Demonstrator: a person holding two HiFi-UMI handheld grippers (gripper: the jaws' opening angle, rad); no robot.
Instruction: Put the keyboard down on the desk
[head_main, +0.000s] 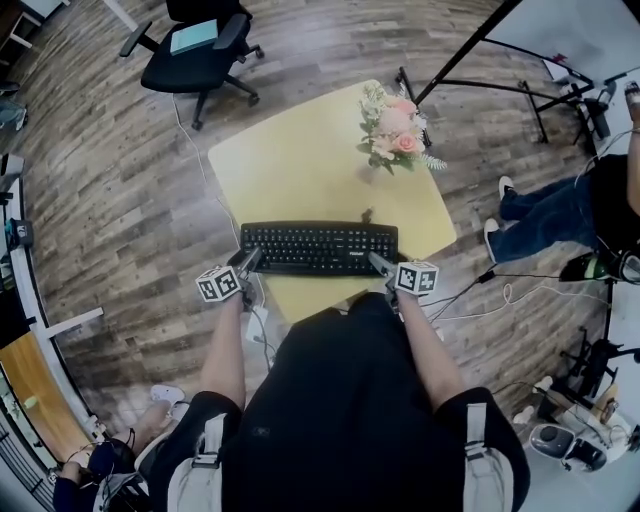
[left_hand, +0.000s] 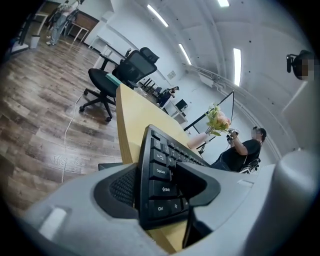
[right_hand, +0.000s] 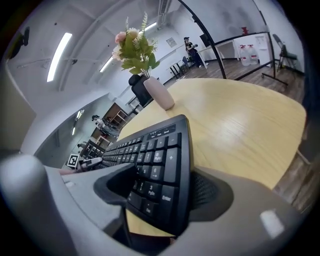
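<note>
Keyboard (head_main: 318, 248) flat at near edge of surface (head_main: 300, 160); left hand-held gripper (head_main: 249, 263), right hand-held gripper (head_main: 379, 264) straddle its ends, jaws seemingly slack for release.

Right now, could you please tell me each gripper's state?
Left gripper: open, black plastic keyboard end between jaws.
Right gripper: open, keyboard's other end between jaws.

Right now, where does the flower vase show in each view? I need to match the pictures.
Head view: flower vase upper centre-right, toward the far side of the yellow desk, seen from above.
Left gripper view: right of centre, past the far end of the keyboard.
Right gripper view: upper left of centre, behind the keyboard.
Shared landmark: the black keyboard, in all three views.
</note>
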